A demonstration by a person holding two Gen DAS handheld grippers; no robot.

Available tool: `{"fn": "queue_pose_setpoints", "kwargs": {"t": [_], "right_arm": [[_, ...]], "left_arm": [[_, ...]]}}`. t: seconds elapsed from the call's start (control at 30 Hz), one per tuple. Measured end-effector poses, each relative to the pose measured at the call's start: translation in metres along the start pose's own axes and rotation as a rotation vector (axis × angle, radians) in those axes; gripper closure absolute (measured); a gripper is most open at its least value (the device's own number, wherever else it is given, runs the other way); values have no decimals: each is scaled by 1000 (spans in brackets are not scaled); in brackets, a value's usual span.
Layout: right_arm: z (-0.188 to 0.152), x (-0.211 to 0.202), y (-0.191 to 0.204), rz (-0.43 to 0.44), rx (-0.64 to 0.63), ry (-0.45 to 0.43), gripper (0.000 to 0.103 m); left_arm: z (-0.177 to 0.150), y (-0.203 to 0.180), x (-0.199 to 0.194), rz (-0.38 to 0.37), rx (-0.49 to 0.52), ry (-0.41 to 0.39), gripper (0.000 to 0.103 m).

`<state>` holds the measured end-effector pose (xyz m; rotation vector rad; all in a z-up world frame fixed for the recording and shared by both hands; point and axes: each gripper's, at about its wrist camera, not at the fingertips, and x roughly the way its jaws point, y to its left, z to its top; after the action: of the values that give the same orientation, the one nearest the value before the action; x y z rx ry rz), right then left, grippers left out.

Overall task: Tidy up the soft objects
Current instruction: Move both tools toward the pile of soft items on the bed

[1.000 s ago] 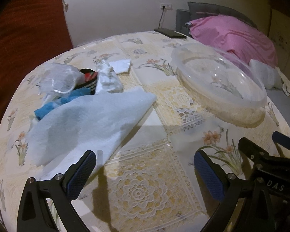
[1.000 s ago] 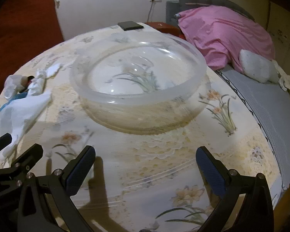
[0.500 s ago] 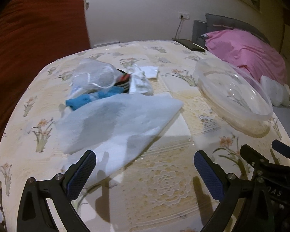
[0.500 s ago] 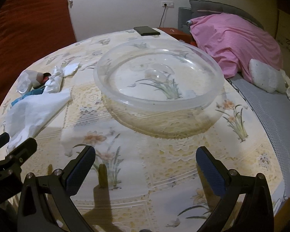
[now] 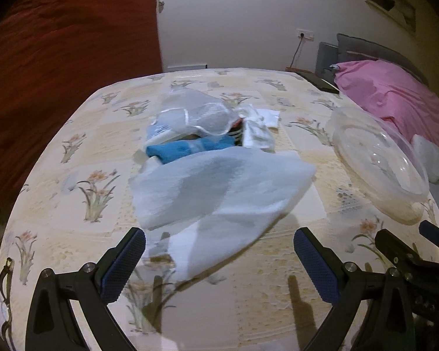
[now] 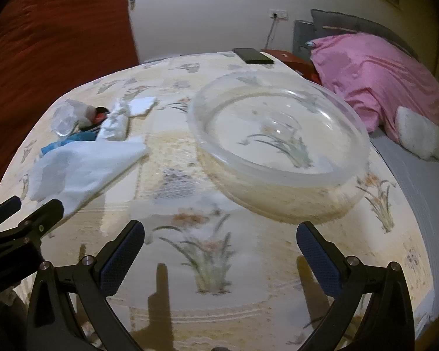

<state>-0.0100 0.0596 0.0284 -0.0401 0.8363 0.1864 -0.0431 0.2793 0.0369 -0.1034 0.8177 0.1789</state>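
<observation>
A pale blue-white cloth (image 5: 219,187) lies spread on the floral tablecloth, just ahead of my left gripper (image 5: 219,259), which stands open and empty. Behind the cloth is a heap: a blue rolled piece (image 5: 187,147), a sheer mesh pouch (image 5: 196,114), a crumpled white piece (image 5: 257,131) and a small white folded square (image 5: 269,117). A large clear plastic bowl (image 6: 278,146) sits empty to the right. My right gripper (image 6: 221,256) hangs open before the bowl, holding nothing. The cloth (image 6: 82,166) lies to its left.
A dark phone (image 6: 253,55) lies at the table's far edge. A bed with a pink pillow (image 6: 374,82) and a white bundle (image 6: 415,134) runs along the right. A red curtain (image 5: 58,58) hangs on the left. The left gripper's frame (image 6: 20,231) shows beside the right one.
Both grippers have pulled back and swung left, so the cloth heap now sits centred ahead of the left gripper. Nothing on the table has moved; both stay open.
</observation>
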Motion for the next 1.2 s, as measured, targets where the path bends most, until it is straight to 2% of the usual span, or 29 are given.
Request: {"fn": "queue_pose_setpoints", "kwargs": {"t": [0.4,0.73,1.2], "right_arm": [[6,1,26,55,-52,-9,0],[8,4,36,140,-54,-2,0],[16,8,57,200,-98,9,0]], "left_arm": [[2,20,0,24,-38,-4,0],[5,42,-2,38,-81,-9,0],[8,72,1,68,-134,-9,0]]}}
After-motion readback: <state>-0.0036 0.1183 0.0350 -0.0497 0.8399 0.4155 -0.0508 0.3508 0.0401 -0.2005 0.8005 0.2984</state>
